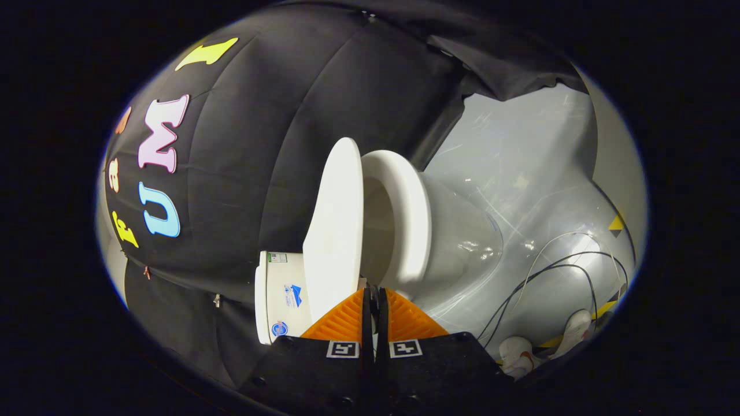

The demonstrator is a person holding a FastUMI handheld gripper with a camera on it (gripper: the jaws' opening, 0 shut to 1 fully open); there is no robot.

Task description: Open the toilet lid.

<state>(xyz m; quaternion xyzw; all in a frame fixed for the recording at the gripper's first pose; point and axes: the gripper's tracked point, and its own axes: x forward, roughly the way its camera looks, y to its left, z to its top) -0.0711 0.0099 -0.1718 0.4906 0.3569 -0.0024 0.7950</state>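
**Lifting lid: raised well off the seat, end of swing unconfirmed**

Camera is rolled sideways, so the toilet reads on its side. Lid [335, 231] stands well clear of the seat [411, 222], a wide gap between them with the bowl opening showing through. Lid now sits close to the tank [283, 297], next to the booth wall. Gripper [374, 300] is at the lid's lower edge, near the hinge end; fingers look pressed nearly together with only a thin slit between them. Can't tell whether they pinch the lid edge or just sit beside it. Judgement: most of the swing is done. Left: confirm the lid leans on the tank and holds itself, then back off. Cables [555, 271] lie on the floor [520, 150] beyond the bowl, well apart from the gripper.
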